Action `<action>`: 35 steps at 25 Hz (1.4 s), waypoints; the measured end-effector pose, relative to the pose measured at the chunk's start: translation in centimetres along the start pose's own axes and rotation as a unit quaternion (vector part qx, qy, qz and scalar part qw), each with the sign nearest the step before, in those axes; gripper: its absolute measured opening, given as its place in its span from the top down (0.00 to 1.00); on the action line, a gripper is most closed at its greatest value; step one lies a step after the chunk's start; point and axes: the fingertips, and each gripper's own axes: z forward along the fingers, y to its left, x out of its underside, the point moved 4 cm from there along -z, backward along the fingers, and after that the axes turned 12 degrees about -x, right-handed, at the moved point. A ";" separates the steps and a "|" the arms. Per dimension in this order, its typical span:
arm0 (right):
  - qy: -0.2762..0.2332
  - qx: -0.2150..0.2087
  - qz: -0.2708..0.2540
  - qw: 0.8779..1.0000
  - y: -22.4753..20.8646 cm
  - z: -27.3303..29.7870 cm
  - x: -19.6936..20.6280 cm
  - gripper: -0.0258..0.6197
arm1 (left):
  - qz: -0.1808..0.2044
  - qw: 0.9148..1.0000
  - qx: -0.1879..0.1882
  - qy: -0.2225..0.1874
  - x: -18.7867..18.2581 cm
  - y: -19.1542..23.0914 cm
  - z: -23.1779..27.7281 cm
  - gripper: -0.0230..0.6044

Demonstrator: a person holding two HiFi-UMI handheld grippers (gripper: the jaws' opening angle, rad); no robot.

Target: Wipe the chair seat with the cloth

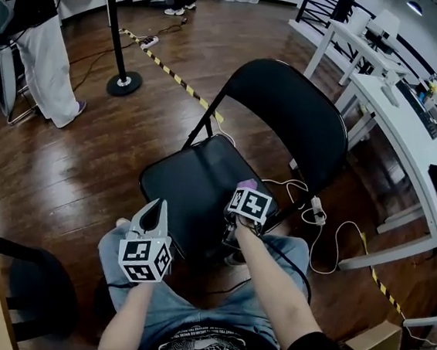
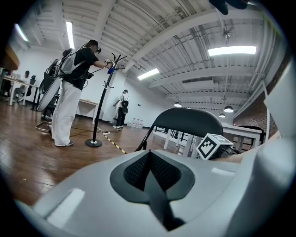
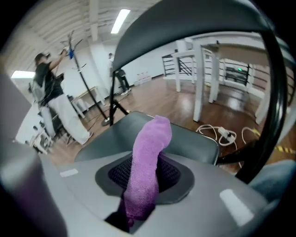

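Observation:
A black folding chair stands in front of me, its seat (image 1: 194, 183) dark and bare. My right gripper (image 1: 245, 190) is at the seat's near right edge, shut on a purple cloth (image 3: 147, 169) that sticks up between its jaws; the cloth (image 1: 247, 185) shows just past the marker cube. The seat (image 3: 185, 139) lies right beyond the cloth in the right gripper view. My left gripper (image 1: 152, 216) hovers at the seat's near left corner, jaws shut and holding nothing. The chair back (image 2: 187, 121) rises ahead in the left gripper view.
A white cable and power strip (image 1: 317, 212) lie on the wooden floor right of the chair. White desks (image 1: 410, 128) run along the right. A black pole stand (image 1: 123, 83) and a person in white trousers (image 1: 48, 59) are at the far left. Yellow-black tape (image 1: 174, 76) crosses the floor.

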 end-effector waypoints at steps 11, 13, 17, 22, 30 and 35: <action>-0.066 0.065 0.154 0.984 -5.8 -1.1 -1.7 0.81 | 0.016 1.000 0.025 -0.001 -0.1 -2.1 0.4 0.96; -0.067 0.070 0.169 0.981 -6.3 -1.1 -1.4 0.80 | 0.024 0.999 0.035 0.000 0.1 -2.9 0.2 0.96; -0.066 0.079 0.186 0.977 -7.0 -1.0 -1.0 0.80 | 0.029 0.999 0.042 0.004 0.4 -3.6 0.2 0.96; -0.058 0.069 0.176 0.980 -6.9 -0.9 -0.3 0.81 | 0.031 0.999 0.044 0.006 0.7 -4.1 0.5 0.96; -0.056 0.039 0.180 0.981 -5.7 -1.6 2.3 0.81 | 0.033 0.998 0.044 0.008 0.9 -4.9 0.4 0.96; -0.052 0.010 0.195 0.979 -4.1 -2.3 4.0 0.81 | 0.037 0.998 0.045 0.017 1.5 -5.1 -0.3 0.96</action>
